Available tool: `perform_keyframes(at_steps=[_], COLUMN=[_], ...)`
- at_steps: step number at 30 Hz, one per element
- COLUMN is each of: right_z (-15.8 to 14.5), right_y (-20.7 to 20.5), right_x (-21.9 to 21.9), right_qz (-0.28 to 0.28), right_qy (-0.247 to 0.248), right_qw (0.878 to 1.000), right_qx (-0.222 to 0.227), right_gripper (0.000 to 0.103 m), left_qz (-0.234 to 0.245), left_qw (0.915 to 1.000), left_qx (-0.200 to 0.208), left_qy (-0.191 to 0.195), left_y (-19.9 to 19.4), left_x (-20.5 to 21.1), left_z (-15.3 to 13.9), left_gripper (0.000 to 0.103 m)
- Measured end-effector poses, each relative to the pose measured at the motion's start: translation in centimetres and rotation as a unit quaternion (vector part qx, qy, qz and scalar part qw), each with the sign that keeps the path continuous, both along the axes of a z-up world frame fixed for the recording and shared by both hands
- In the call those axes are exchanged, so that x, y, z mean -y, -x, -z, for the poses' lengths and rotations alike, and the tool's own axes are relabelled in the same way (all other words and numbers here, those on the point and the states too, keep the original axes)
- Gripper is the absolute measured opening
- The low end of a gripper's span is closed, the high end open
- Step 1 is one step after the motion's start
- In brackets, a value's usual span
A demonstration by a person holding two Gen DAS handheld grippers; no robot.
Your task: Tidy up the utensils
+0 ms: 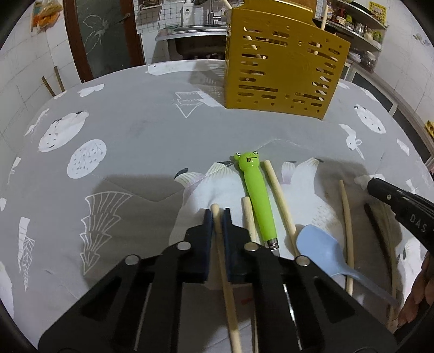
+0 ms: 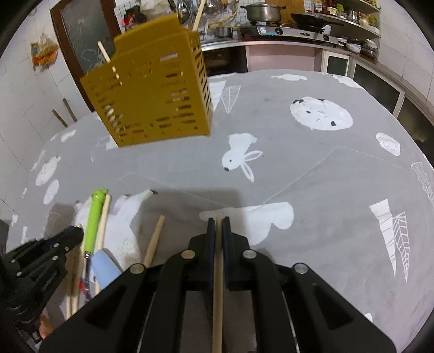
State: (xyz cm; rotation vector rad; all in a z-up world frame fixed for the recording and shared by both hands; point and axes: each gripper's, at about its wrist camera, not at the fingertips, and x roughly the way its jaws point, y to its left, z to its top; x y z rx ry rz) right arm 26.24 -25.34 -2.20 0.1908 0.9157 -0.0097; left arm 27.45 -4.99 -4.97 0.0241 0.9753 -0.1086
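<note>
A yellow slotted utensil holder (image 1: 282,68) stands at the far side of the table with two wooden sticks in it; the right wrist view shows the holder (image 2: 152,95) at upper left. My left gripper (image 1: 217,213) is shut on a wooden chopstick (image 1: 225,271) whose tip pokes out between the pads. Beside it lie more chopsticks (image 1: 279,201), a green frog-handled utensil (image 1: 257,195) and a light blue spoon (image 1: 320,249). My right gripper (image 2: 218,221) is shut on another wooden chopstick (image 2: 217,285). In the left wrist view, the right gripper (image 1: 363,179) reaches in from the right.
The table wears a grey cloth (image 1: 141,122) printed with white rabbits and shapes. A lone chopstick (image 2: 154,240) lies left of my right gripper. Behind the table are a sink (image 1: 195,30), a stove with a pot (image 2: 263,12) and shelves of jars. A hand (image 1: 420,293) shows at lower right.
</note>
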Motion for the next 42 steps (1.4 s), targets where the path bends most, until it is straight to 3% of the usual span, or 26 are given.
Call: perform_keyframes(at_steps=[7, 13, 18, 26, 28, 29, 33, 37, 41, 42], right_z=[-2.8, -5.3, -7.3, -10.2, -10.6, -10.8, -10.5, -9.8, -9.5, -9.3], right_y=[1.4, 2.4, 3.4, 4.7, 4.8, 4.7, 4.3, 3.8, 3.1, 2.7], right_x=[0.3, 0.4, 0.5, 0.8, 0.7, 0.6, 0.5, 0.6, 0.6, 0.6], right_qz=[0.001, -0.001, 0.002, 0.013, 0.012, 0.008, 0.0, -0.004, -0.007, -0.007], right_qy=[0.003, 0.0, 0.006, 0.014, 0.018, 0.016, 0.016, 0.011, 0.013, 0.013], right_qw=[0.999, 0.995, 0.989, 0.977, 0.974, 0.975, 0.977, 0.979, 0.982, 0.982], right_qx=[0.05, 0.099, 0.148, 0.214, 0.224, 0.222, 0.214, 0.202, 0.191, 0.187], right_gripper=[0.006, 0.006, 0.006, 0.006, 0.006, 0.006, 0.006, 0.006, 0.006, 0.006], left_qz=[-0.003, -0.003, -0.007, -0.002, -0.002, 0.008, -0.003, -0.02, -0.04, -0.046], left_qw=[0.9992, 0.9951, 0.9866, 0.9714, 0.9741, 0.9797, 0.992, 0.9963, 0.998, 0.9979], left_qx=[0.028, 0.089, 0.155, 0.235, 0.226, 0.2, 0.122, 0.076, 0.036, 0.033], left_qy=[0.03, 0.042, 0.052, 0.035, 0.017, 0.011, 0.032, 0.035, 0.033, 0.03], left_y=[0.7, 2.3, 4.1, 6.0, 5.7, 5.1, 2.6, 0.6, -0.7, -0.9], left_x=[-0.9, -1.5, -2.0, -1.9, -1.6, -1.4, -2.4, -3.1, -3.6, -3.7], left_z=[-1.5, -4.8, -8.4, -12.0, -12.2, -11.9, -9.9, -6.4, -2.9, -2.4], left_gripper=[0.006, 0.005, 0.005, 0.001, 0.001, 0.001, 0.002, 0.005, 0.037, 0.039])
